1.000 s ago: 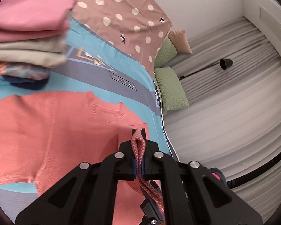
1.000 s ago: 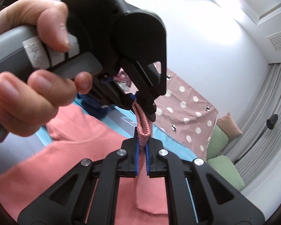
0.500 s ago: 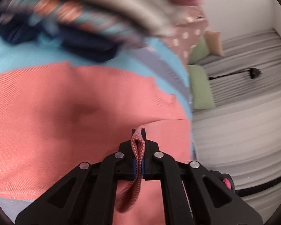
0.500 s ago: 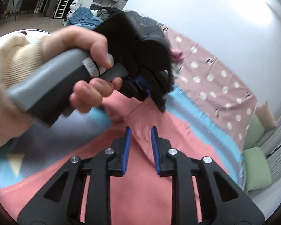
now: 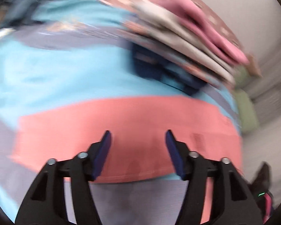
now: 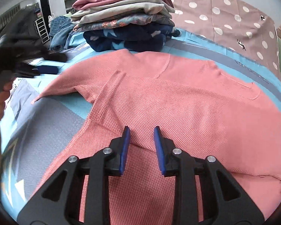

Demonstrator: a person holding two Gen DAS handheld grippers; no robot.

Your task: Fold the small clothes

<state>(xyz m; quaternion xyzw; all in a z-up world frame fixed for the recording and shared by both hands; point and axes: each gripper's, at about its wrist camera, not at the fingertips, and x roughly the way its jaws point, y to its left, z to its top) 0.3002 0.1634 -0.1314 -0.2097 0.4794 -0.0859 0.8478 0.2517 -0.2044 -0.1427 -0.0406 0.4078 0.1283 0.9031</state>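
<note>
Both grippers just let go of sleeve: left gripper (image 5: 137, 140) wide apart, right gripper (image 6: 140, 137) apart too. Coral shirt (image 6: 178, 103) lies flat right under both, sleeve fold done, next fold up.

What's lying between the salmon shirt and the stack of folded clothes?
Only a narrow strip of the blue sheet separates the salmon shirt from the stack of folded clothes, clearest in the right wrist view.

Shirt (image 6: 178, 97), folded stack (image 6: 125, 20) on bedspread (image 6: 52, 120)
</note>
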